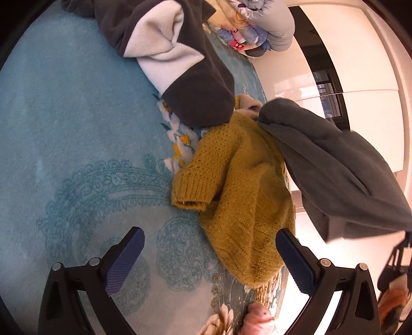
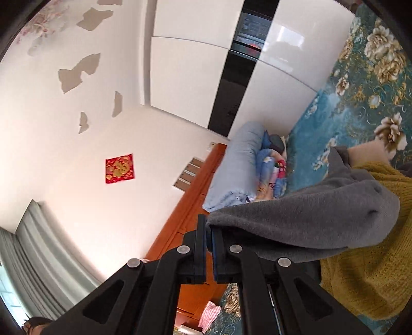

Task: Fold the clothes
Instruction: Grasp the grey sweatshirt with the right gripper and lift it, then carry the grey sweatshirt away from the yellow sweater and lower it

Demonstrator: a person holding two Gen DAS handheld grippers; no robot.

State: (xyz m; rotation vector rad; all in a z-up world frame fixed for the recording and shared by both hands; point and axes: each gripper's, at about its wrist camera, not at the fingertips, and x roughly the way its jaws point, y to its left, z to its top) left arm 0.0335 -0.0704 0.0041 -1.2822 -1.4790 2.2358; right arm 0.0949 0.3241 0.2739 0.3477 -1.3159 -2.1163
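Note:
A grey garment (image 2: pixel 303 221) hangs lifted off the bed, and my right gripper (image 2: pixel 209 232) is shut on its edge. In the left wrist view the same grey garment (image 1: pixel 334 165) hangs in the air over the bed's edge. Under it lies a mustard knitted sweater (image 1: pixel 239 195), crumpled on the teal blanket (image 1: pixel 64 128), also seen in the right wrist view as the mustard sweater (image 2: pixel 373 257). My left gripper (image 1: pixel 209 257) stands open just above the blanket, its fingers either side of the sweater's hem, holding nothing.
A dark and lilac fleece garment (image 1: pixel 164 56) lies further up the bed. Rolled quilts (image 1: pixel 257 23) sit at the bed's far end. White wardrobe doors (image 2: pixel 206 64) and a wooden bed frame (image 2: pixel 188 211) lie beyond. A pink cloth (image 1: pixel 257 319) lies near the bed's edge.

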